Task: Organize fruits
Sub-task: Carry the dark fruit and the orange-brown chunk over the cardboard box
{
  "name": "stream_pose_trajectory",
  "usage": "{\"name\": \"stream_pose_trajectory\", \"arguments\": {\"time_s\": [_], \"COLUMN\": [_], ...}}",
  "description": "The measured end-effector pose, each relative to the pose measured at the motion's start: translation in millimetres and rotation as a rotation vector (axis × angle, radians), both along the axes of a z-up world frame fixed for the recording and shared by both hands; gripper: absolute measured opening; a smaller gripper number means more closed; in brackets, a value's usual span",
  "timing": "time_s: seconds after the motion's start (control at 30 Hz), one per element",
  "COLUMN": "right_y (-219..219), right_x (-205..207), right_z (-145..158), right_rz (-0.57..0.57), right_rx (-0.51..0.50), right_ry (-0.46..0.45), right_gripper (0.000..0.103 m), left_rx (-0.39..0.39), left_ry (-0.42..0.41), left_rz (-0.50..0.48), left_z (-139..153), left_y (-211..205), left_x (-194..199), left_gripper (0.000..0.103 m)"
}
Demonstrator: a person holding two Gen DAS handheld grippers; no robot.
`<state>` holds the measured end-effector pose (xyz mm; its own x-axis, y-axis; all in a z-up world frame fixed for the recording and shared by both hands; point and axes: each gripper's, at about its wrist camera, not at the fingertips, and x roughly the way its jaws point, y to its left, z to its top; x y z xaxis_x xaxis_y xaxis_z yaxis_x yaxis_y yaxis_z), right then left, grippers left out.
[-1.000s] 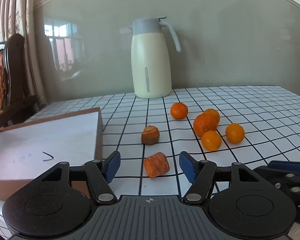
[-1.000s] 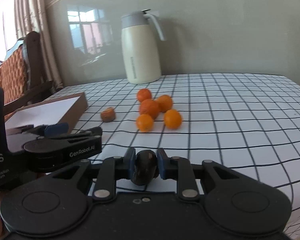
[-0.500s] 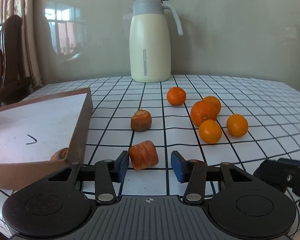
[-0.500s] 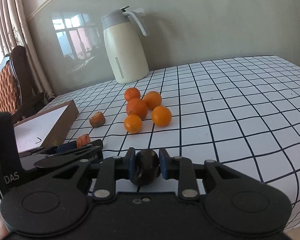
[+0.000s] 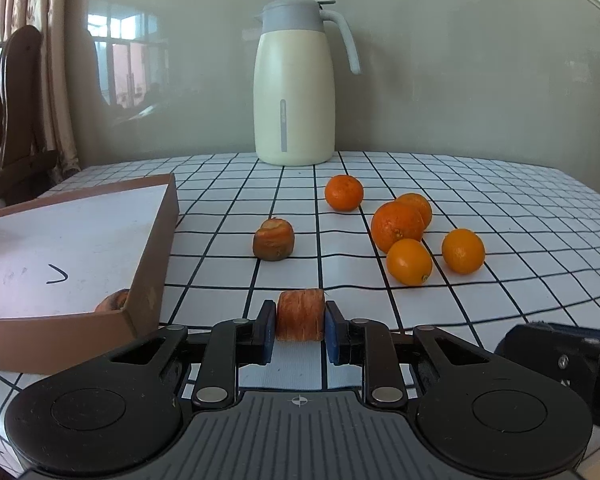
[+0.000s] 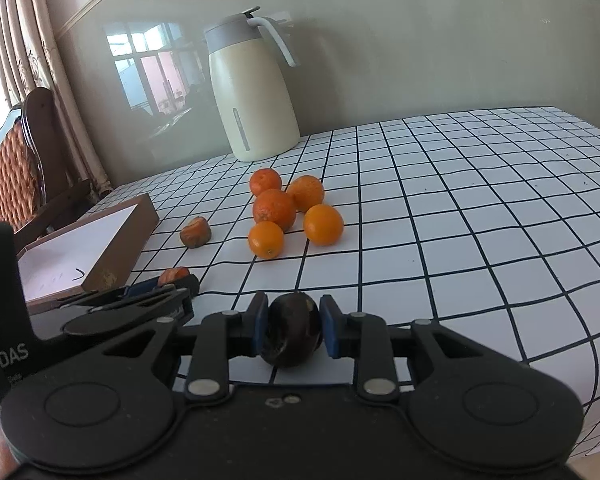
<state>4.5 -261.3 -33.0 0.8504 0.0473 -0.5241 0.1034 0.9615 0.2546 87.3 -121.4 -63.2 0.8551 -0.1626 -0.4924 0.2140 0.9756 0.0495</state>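
Orange chunk (image 5: 300,314) is clamped between the blue pads of the left gripper (image 5: 299,332), low over the checked tablecloth (image 5: 500,200), just beside the brown box (image 5: 152,264). Dark round fruit (image 6: 293,330) is gripped in the right gripper (image 6: 293,330) near the table's front edge. Five oranges (image 5: 398,226) lie clustered beyond; a browned piece (image 5: 273,239) sits apart. A thermos jug (image 5: 294,84) stands against the wall.

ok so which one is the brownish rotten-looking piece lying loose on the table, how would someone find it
Start at the cream jug by the wall, then come toward the camera along the checked cloth. Between the cardboard box and the cluster of oranges sits the brownish piece, alone. Unlike the smooth, round oranges, it is dull, stubby and flat-topped.
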Motion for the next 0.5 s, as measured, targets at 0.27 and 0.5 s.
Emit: {"name": "stream_pose_trajectory", "arguments": {"time_s": [0.27, 0.5], "right_y": [-1.8, 2.9], "right_x": [1.8, -0.7], "right_z": [-2.3, -0.9], "right_rz": [0.001, 0.012], "right_rx": [0.022, -0.018], "right_ry": [0.008, -0.002], "right_gripper": [0.023, 0.02], "left_rx": [0.025, 0.004], "left_ry": [-0.02, -0.01], "left_rz": [0.001, 0.002], "left_z": [-1.7, -1.0], "left_y": [-4.0, 0.4], "left_x": [-0.4, -0.5], "left_gripper": [0.025, 0.025]}}
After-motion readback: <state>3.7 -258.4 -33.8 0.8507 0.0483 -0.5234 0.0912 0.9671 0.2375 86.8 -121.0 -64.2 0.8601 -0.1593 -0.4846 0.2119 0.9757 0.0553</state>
